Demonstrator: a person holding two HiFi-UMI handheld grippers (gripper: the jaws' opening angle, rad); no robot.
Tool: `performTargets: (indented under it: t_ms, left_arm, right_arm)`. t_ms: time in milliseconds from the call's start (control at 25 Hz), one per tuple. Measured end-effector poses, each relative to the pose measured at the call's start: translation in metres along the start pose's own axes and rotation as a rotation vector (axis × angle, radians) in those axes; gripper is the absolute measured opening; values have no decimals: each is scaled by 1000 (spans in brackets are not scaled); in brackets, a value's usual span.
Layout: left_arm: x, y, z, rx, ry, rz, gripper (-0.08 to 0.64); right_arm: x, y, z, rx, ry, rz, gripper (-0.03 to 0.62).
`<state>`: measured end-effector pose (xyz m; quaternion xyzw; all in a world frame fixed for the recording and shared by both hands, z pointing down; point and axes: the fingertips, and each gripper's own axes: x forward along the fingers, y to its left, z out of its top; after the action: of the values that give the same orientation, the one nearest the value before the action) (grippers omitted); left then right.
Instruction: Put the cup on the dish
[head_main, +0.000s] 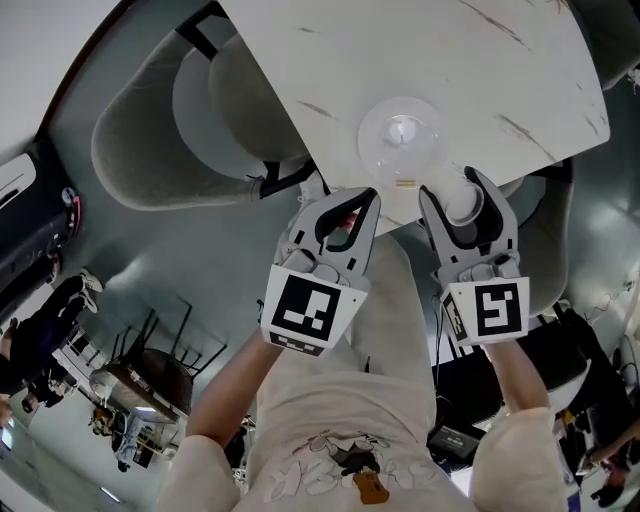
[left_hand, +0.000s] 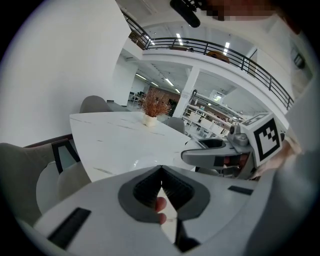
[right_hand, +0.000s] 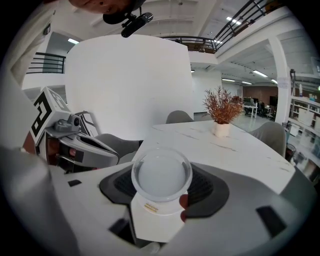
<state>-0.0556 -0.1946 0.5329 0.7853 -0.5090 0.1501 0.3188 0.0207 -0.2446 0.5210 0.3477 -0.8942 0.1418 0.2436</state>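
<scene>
So the whole thing comes down to where the glass dish (head_main: 400, 135) sits compared to the cup (right_hand: 161, 176), and honestly it's a short hop. The right gripper (head_main: 453, 187) has the cup pinched between its jaws, which are spread only as far as the cup's width. The cup looks like clear plastic or glass with a white lower half, and it's held upright with the mouth up. From where the person stands, the cup is just to the near right of the dish, close to the dish's rim but not over it yet. The dish itself lies flat on the white table (head_main: 500, 70), near the edge closest to the person, and it looks empty as far as I can tell. The left gripper (head_main: 366, 200) is on the near left of the dish, about as close to it as the right one. Its jaws are closed tip to tip with nothing in them, so it's basically just parked there. My guess is the right hand does the whole job: slide the cup forward and a bit left until it's over the middle of the dish, then lower it straight down while keeping it vertical. The clear dish is hard to see against the white top, so judging its centre could be the tricky bit.
</scene>
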Motion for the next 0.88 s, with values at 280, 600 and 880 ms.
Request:
performTargets:
  t_ms: [280, 600, 880]
  left_arm:
    - [19, 14, -8, 4, -2, 9, 3]
    - [30, 18, -13, 28, 11, 13, 3]
    - [38, 24, -23, 69, 34, 24, 3]
  right_arm:
    - [15, -2, -15, 13, 24, 7, 264]
    - [30, -6, -24, -14, 46, -14, 264]
    - [47, -4, -37, -27, 84, -11, 264]
